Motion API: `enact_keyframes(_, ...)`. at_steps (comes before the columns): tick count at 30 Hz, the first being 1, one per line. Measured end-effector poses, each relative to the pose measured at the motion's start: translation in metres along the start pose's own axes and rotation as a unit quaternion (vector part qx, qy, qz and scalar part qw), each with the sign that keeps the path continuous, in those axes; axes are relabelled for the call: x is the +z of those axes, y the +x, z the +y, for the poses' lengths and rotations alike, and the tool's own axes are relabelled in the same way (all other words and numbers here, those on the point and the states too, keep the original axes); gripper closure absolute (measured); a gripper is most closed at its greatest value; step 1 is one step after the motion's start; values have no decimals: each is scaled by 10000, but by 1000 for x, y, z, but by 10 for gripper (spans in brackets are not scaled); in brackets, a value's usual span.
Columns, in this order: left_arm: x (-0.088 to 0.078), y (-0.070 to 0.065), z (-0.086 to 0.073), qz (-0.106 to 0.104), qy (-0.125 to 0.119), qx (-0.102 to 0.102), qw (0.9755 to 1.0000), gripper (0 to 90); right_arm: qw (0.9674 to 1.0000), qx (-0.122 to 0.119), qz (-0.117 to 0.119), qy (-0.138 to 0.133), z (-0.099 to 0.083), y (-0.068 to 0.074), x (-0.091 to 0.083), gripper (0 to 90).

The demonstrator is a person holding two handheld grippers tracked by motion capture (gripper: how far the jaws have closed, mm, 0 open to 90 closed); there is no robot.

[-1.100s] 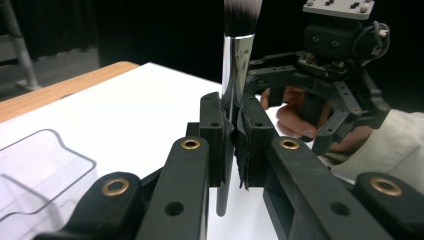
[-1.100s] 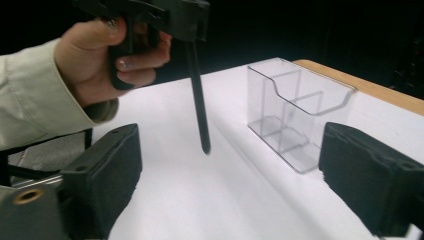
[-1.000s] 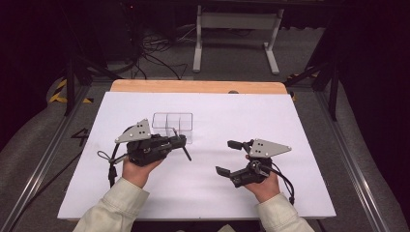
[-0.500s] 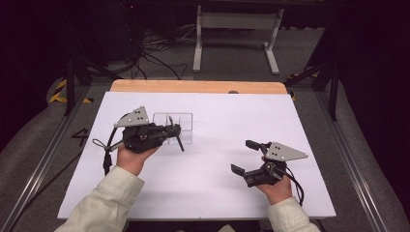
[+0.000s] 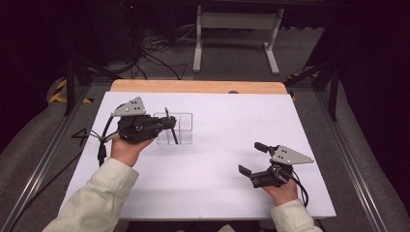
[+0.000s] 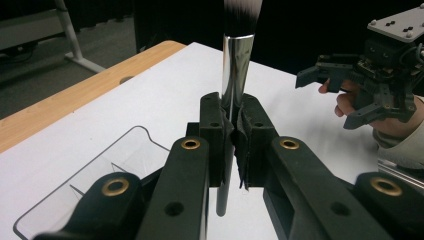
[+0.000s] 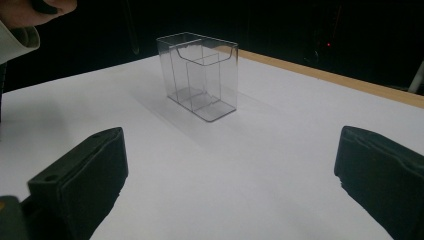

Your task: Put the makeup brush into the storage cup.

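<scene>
Our left gripper (image 6: 232, 125) clamps a makeup brush (image 6: 239, 65) upright, bristles up, directly above the clear divided organizer (image 5: 174, 128). Our right gripper (image 5: 247, 157) waits wide and empty, well apart. We should center the handle over one compartment, lower straight, then release.

The left gripper (image 6: 231, 145) clamps a makeup brush (image 6: 239, 60) upright by its chrome ferrule, above what looks like a clear organizer (image 6: 100, 170) on the white table (image 6: 165, 85); the right gripper (image 6: 345, 87) hovers beyond, jaws apart.
</scene>
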State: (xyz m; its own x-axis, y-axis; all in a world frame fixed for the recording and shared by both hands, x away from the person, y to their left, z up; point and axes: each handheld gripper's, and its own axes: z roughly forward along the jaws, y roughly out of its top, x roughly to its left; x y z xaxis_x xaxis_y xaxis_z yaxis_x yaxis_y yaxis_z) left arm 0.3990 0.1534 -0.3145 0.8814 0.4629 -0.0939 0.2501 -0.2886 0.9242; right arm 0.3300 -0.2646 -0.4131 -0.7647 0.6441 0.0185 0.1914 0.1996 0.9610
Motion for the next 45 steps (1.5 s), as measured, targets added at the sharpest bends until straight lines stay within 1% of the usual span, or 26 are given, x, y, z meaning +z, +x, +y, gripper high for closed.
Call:
enact_keyframes(2, 0, 3, 1, 0, -26, 43, 10000, 835, 10000, 40, -28, 34, -2, -2, -1, 13)
enact_keyframes(4, -1, 4, 1, -36, -103, 18, 9999, 834, 10000, 71, -55, 42, -4, -3, -2, 12)
enact_keyframes(9, 1, 12, 1, 21, -55, -41, 10000, 834, 9999, 125, -71, 37, -7, -6, -5, 10)
enact_keyframes(10, 1, 14, 2, 45, -62, -15, 10000, 835, 9999, 139, -88, 54, -8, -6, -6, 9)
enact_keyframes(11, 0, 15, 3, 57, -63, -56, 9999, 834, 9998, 143, -98, 62, -9, -7, -6, 10)
enact_keyframes(14, 0, 16, 5, 38, -42, -20, 10000, 834, 9997, 177, -109, 96, -11, -9, -7, 10)
enact_keyframes(16, -1, 17, 5, 54, -49, -80, 9999, 834, 9996, 192, -130, 141, -13, -10, -8, 10)
enact_keyframes(19, -1, 19, 5, 49, -63, -109, 9999, 834, 9996, 201, -170, 112, -15, -11, -10, 10)
enact_keyframes(23, 1, 20, 8, 95, -23, -99, 9999, 834, 9995, 225, -174, 107, -16, -12, -11, 8)
enact_keyframes(24, 1, 22, 9, 125, -24, -54, 9999, 834, 9995, 230, -184, 96, -16, -12, -11, 8)
enact_keyframes(25, 1, 22, 9, 118, -16, -109, 9999, 834, 9995, 240, -185, 96, -16, -12, -11, 8)
enact_keyframes(27, 1, 23, 10, 145, -28, -79, 9999, 834, 9995, 254, -181, 90, -16, -12, -11, 8)
enact_keyframes(31, 3, 27, 12, 254, 6, -112, 9996, 834, 9995, 261, -170, 96, -16, -12, -11, 8)
enact_keyframes(32, 4, 28, 12, 289, 18, -92, 9995, 834, 9995, 272, -153, 89, -16, -12, -10, 8)
enact_keyframes(34, 6, 29, 11, 325, 18, -134, 9994, 834, 9995, 277, -140, 113, -17, -12, -10, 8)
enact_keyframes(35, 7, 30, 11, 395, 21, -109, 9992, 834, 9995, 268, -132, 116, -17, -12, -10, 8)
enact_keyframes(38, 10, 33, 11, 479, 30, -86, 9988, 834, 9995, 274, -120, 118, -17, -12, -10, 8)
enact_keyframes(41, 11, 34, 10, 520, 23, -120, 9986, 834, 9994, 283, -124, 133, -17, -12, -9, 8)
enact_keyframes(42, 12, 35, 10, 561, 8, -138, 9983, 834, 9994, 283, -124, 133, -17, -12, -9, 8)
enact_keyframes(44, 13, 37, 10, 638, 28, -81, 9979, 834, 9994, 290, -106, 141, -17, -12, -9, 8)
enact_keyframes(45, 14, 38, 10, 682, 17, -125, 9976, 834, 9994, 292, -92, 143, -17, -12, -9, 8)
